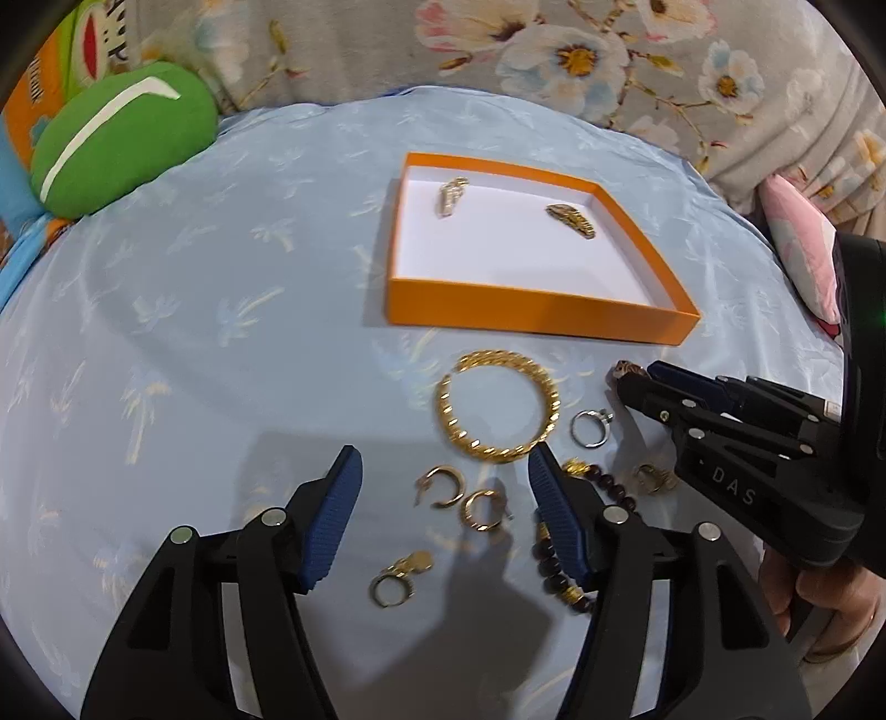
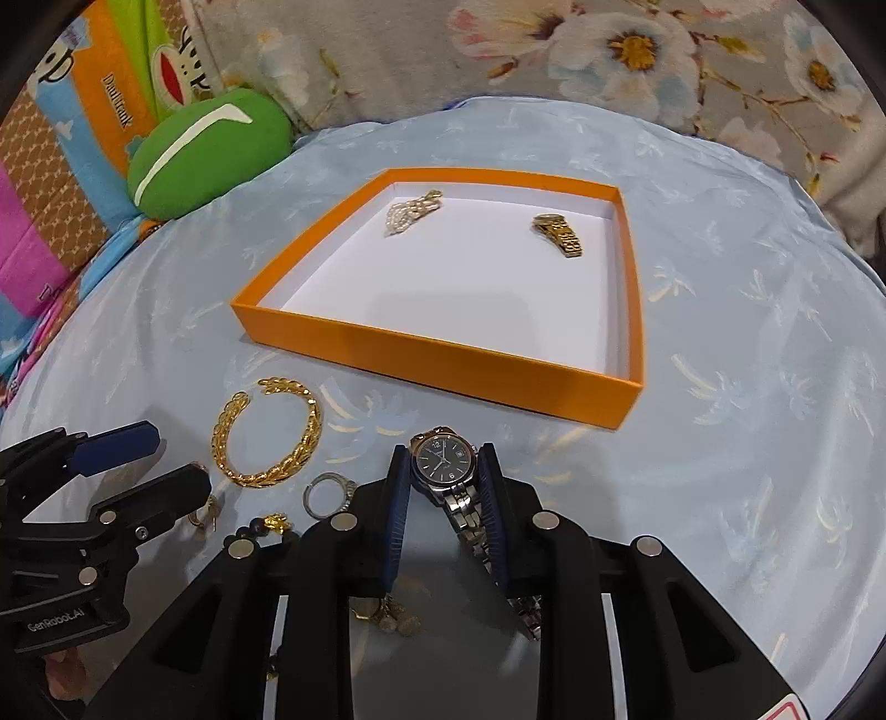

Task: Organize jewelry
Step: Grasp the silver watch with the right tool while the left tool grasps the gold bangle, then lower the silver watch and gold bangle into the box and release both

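An orange tray (image 1: pixel 540 315) (image 2: pixel 443 360) with a white floor lies on the blue cloth; it holds a pearl piece (image 2: pixel 412 213) and a gold watch (image 2: pixel 559 234). My right gripper (image 2: pixel 443 471) is shut on a silver watch (image 2: pixel 443 459) with a dark dial, just in front of the tray; in the left wrist view this gripper (image 1: pixel 631 382) comes in from the right. My left gripper (image 1: pixel 443 476) is open above gold hoop earrings (image 1: pixel 459 498), near a gold leaf bracelet (image 1: pixel 498 410) (image 2: pixel 271 432), a silver ring (image 1: pixel 590 429) (image 2: pixel 329 493) and a dark bead bracelet (image 1: pixel 554 554).
A green cushion (image 1: pixel 122 138) (image 2: pixel 210 149) and colourful packaging (image 2: pixel 83 138) lie at the back left. A floral fabric (image 1: pixel 554 50) runs along the back. A pink item (image 1: pixel 803 243) sits at the right edge. Small gold charms (image 2: pixel 387 615) lie under the right gripper.
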The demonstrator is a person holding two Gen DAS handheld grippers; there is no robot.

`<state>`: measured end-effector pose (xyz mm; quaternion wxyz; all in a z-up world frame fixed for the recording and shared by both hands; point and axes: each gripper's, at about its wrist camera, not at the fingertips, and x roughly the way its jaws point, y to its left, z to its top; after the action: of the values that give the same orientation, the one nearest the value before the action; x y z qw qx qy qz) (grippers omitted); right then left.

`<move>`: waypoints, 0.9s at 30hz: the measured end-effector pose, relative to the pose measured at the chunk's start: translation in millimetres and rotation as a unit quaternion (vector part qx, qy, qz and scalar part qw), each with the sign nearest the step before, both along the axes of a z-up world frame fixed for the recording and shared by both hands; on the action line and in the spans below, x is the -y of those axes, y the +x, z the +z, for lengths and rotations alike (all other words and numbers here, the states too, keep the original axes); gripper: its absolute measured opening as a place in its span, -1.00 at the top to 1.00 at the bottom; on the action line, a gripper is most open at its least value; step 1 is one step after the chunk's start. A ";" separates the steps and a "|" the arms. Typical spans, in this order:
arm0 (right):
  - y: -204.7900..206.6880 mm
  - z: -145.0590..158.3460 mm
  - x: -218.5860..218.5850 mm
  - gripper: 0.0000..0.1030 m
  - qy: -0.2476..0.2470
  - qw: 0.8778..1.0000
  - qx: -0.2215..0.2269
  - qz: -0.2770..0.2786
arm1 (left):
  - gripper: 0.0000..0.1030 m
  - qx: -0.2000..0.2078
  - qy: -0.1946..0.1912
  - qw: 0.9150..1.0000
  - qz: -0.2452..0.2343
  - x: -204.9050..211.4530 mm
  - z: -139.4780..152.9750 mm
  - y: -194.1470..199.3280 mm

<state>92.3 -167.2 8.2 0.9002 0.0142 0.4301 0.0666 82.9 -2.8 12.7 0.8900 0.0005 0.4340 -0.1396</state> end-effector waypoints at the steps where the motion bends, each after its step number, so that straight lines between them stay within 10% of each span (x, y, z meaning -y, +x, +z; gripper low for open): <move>1: -2.2 0.9 3.8 0.55 0.006 1.000 0.000 -0.006 | -0.18 0.001 0.003 1.000 -0.004 4.4 0.0 1.7; 27: -16.3 15.6 17.5 0.55 0.033 0.999 0.028 -0.029 | -0.03 0.012 0.018 1.000 -0.009 24.4 0.7 17.9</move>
<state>76.0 -184.7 23.8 0.9127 0.0545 0.4013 0.0550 100.8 -27.2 13.3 0.8935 0.0221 0.4261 -0.1399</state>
